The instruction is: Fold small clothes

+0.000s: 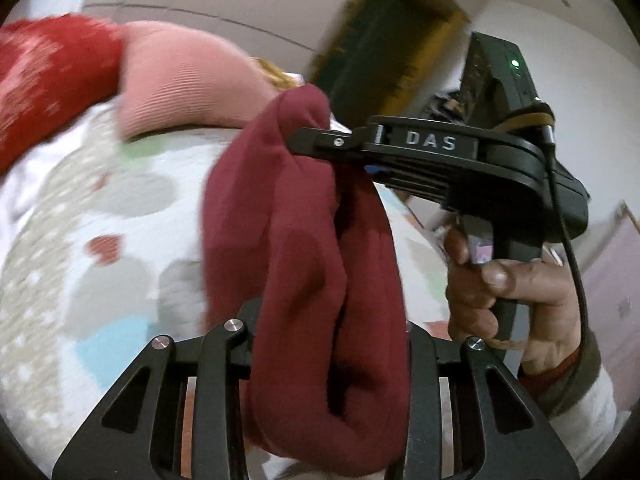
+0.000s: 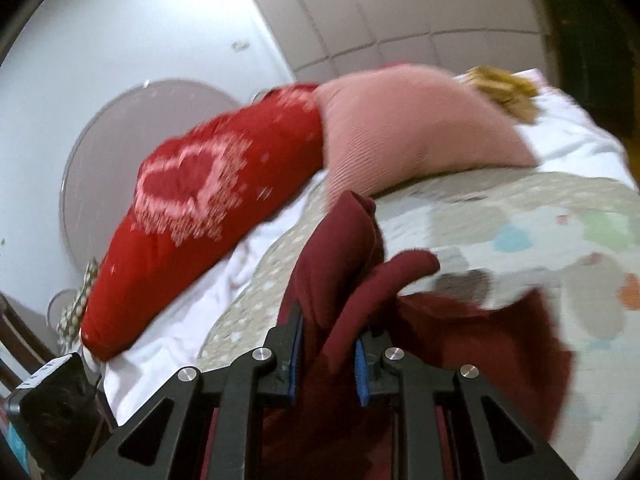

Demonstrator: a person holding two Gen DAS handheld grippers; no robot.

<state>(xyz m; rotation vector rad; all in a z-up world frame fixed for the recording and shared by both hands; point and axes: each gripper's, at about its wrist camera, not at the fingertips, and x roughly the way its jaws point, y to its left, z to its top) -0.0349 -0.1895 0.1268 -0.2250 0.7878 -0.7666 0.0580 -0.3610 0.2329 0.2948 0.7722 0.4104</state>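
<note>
Right gripper: its 2 blue-padded fingers are closed on a bunched fold of the dark red garment, with cloth filling the gap between the pads. From the left wrist view, the same gripper comes in from the right and pinches the upper end of the garment; a hand grips its handle.

Left gripper: the garment hangs straight down between its fingers and hides the pads. Whether they press the cloth cannot be told.

The garment is lifted clear of the bed and stretched between the 2 grippers, with a loose part trailing to the right above the patterned quilt.

Toward the head of the bed, a red cushion with a pale heart motif and a pink ribbed cushion lie touching. A yellow item sits beyond the pink one, too blurred to identify.
</note>
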